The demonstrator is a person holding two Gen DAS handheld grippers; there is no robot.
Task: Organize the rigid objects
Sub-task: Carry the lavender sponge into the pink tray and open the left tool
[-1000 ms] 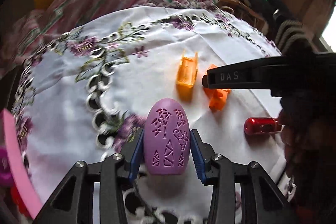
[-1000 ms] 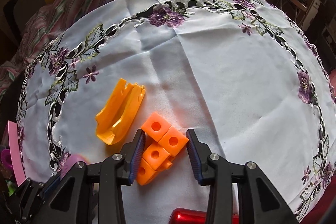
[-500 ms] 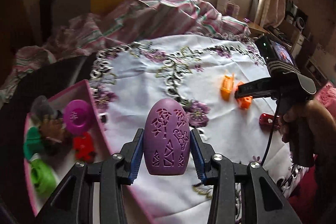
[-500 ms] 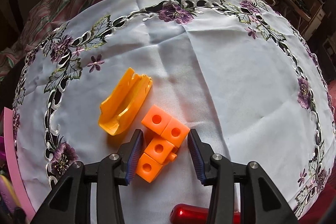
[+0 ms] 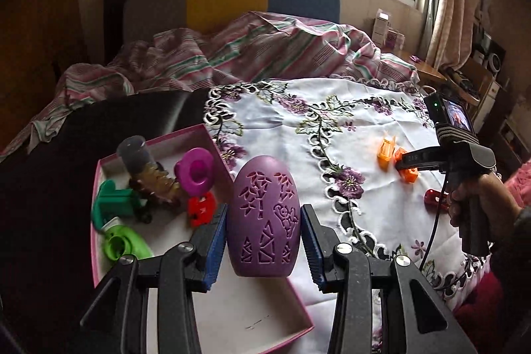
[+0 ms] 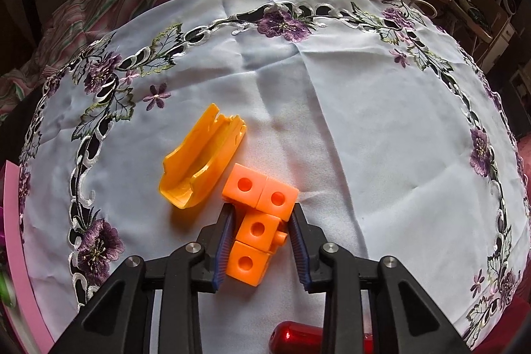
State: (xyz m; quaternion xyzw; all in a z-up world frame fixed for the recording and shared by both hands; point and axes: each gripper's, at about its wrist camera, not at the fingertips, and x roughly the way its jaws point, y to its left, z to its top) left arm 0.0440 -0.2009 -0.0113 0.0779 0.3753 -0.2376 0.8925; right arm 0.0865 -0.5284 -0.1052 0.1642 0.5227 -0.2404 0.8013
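Note:
My left gripper (image 5: 264, 234) is shut on a purple egg-shaped shell (image 5: 264, 218) with cut-out patterns and holds it above the right edge of the pink-rimmed box (image 5: 212, 314). My right gripper (image 6: 260, 238) is open, its jaws on either side of an orange block piece (image 6: 255, 231) made of joined cubes on the white embroidered cloth (image 6: 348, 108). The right gripper also shows in the left wrist view (image 5: 406, 160) over the block piece (image 5: 410, 176). A yellow-orange channel part (image 6: 200, 168) lies just left of the blocks. A red cylinder (image 6: 298, 337) lies near the front edge.
The box holds a magenta round part (image 5: 195, 170), a red piece (image 5: 200, 208), green pieces (image 5: 116, 204), a lime ring (image 5: 124, 246) and a grey tube (image 5: 134, 155). A striped blanket (image 5: 232, 55) is bunched behind the cloth. A dark surface (image 5: 49, 188) lies left of the box.
My left gripper has swung left and risen with the purple shell, from over the cloth to over the box. My right gripper has moved forward so its jaws flank the orange blocks more closely.

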